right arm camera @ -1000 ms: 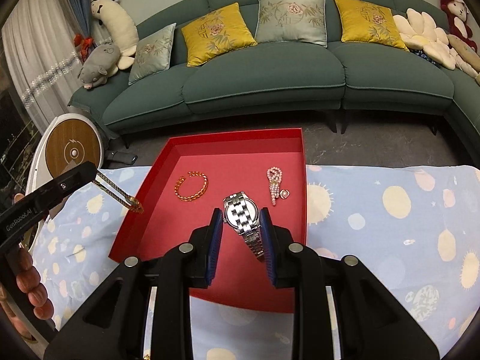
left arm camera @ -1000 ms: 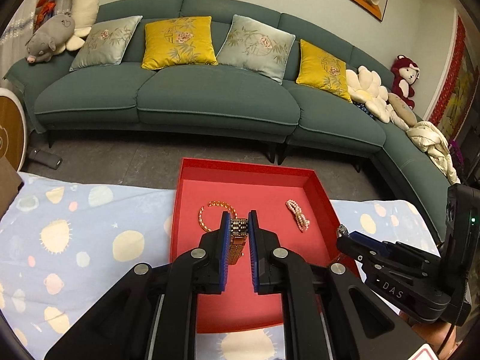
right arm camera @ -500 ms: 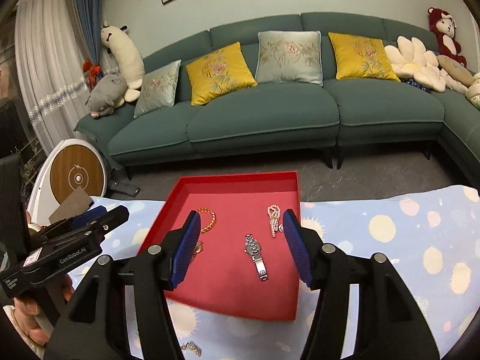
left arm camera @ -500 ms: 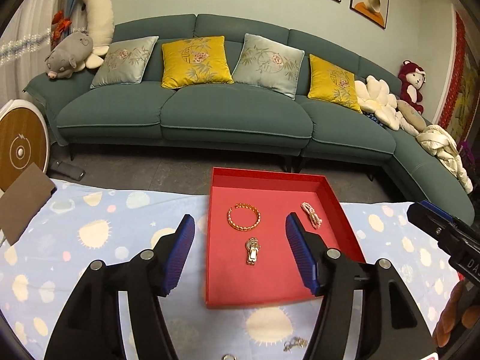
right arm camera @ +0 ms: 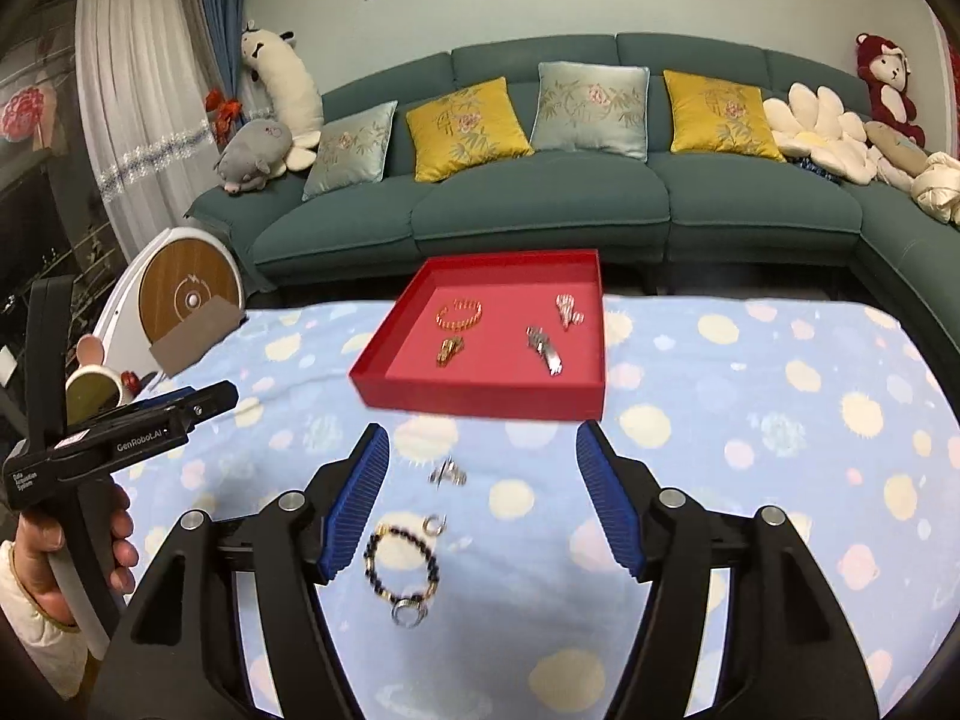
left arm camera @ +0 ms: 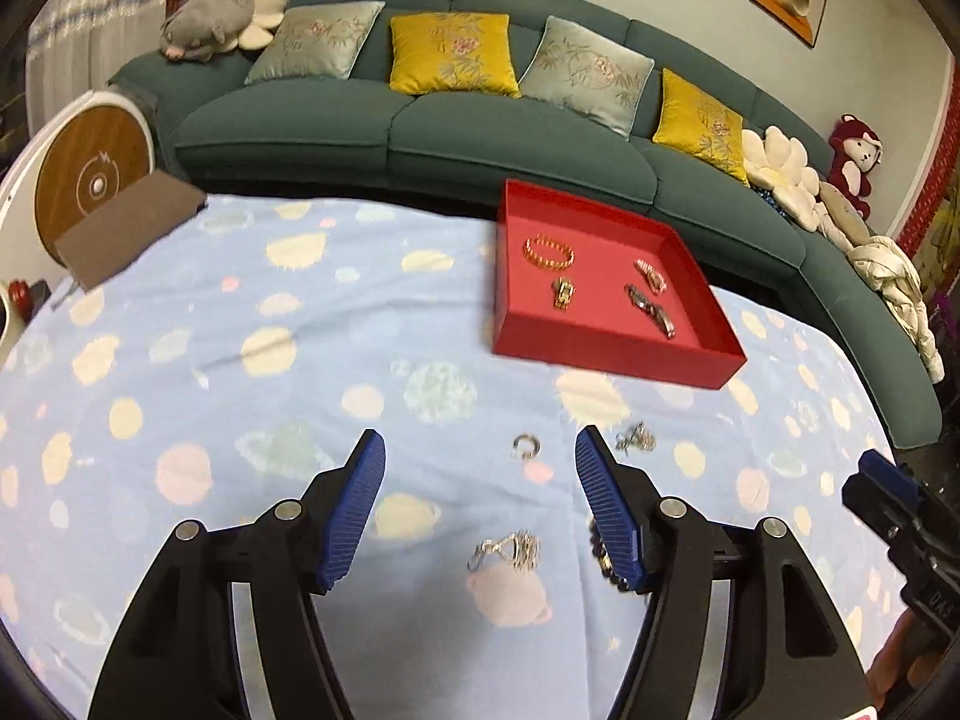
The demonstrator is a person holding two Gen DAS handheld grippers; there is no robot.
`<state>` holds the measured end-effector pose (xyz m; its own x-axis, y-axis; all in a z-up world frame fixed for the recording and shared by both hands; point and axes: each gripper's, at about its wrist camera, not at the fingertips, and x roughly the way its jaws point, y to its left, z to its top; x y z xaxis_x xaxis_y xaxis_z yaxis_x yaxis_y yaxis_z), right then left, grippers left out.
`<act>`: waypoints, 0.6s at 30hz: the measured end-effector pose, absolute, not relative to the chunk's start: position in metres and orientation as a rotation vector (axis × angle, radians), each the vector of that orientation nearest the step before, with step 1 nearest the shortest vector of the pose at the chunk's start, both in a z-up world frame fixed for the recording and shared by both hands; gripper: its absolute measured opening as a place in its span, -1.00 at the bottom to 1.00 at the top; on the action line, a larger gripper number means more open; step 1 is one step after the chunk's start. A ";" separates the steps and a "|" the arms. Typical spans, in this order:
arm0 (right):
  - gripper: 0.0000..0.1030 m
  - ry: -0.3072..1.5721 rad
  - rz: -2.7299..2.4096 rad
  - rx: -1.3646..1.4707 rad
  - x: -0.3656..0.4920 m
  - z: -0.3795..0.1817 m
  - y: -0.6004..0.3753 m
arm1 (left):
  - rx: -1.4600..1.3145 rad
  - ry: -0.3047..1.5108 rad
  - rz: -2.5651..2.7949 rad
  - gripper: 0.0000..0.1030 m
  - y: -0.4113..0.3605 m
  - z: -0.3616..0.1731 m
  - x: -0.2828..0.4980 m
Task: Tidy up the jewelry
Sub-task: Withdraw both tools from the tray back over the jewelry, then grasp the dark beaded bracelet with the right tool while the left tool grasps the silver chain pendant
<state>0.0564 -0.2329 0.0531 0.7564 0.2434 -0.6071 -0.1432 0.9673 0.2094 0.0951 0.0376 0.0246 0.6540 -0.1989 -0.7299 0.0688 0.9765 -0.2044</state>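
A red tray (left arm camera: pixel 606 354) (right arm camera: pixel 480 399) sits at the far side of the table. In it lie a gold bracelet (left arm camera: pixel 549 252), a gold watch (left arm camera: pixel 563 293), a pearl piece (left arm camera: pixel 651 274) and a silver watch (left arm camera: pixel 651 311) (right arm camera: pixel 545 348). My left gripper (left arm camera: pixel 480 504) is open and empty above the cloth, near a silver ring (left arm camera: pixel 526 446), a silver charm (left arm camera: pixel 510 549) and a small silver piece (left arm camera: pixel 636 438). My right gripper (right arm camera: pixel 480 498) is open and empty over a dark bead bracelet (right arm camera: pixel 402 564), a ring (right arm camera: pixel 433 524) and a silver piece (right arm camera: pixel 447 474).
A blue cloth with pale dots (left arm camera: pixel 240 360) covers the table. A brown card (left arm camera: pixel 129 225) lies at its far left corner. A green sofa with cushions (right arm camera: pixel 540 204) stands behind. A round white and wood device (right arm camera: pixel 186 294) stands left.
Both grippers released their watches into the tray, opened wide and drew back toward the near side of the table. Loose jewelry on the cloth has come into view.
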 end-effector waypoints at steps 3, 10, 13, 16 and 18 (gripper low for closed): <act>0.22 0.752 0.248 0.133 0.053 0.027 -0.217 | -0.161 0.873 -0.170 0.23 0.037 0.009 0.092; -0.08 0.848 0.281 0.061 0.061 -0.014 -0.187 | -0.120 0.907 -0.217 0.23 0.030 -0.018 0.084; -0.13 0.882 0.283 0.068 0.070 -0.027 -0.184 | -0.106 0.922 -0.238 0.23 0.028 -0.026 0.083; -0.13 0.906 0.279 0.055 0.078 -0.039 -0.180 | -0.098 0.940 -0.245 0.23 0.026 -0.034 0.083; -0.13 0.917 0.277 0.044 0.082 -0.045 -0.176 | -0.078 0.945 -0.246 0.23 0.024 -0.038 0.083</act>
<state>0.0820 -0.1757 -0.0446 0.5756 0.2550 -0.7770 -0.2180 0.9636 0.1548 0.0827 0.0244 -0.0380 0.5598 -0.2423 -0.7924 0.1744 0.9693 -0.1732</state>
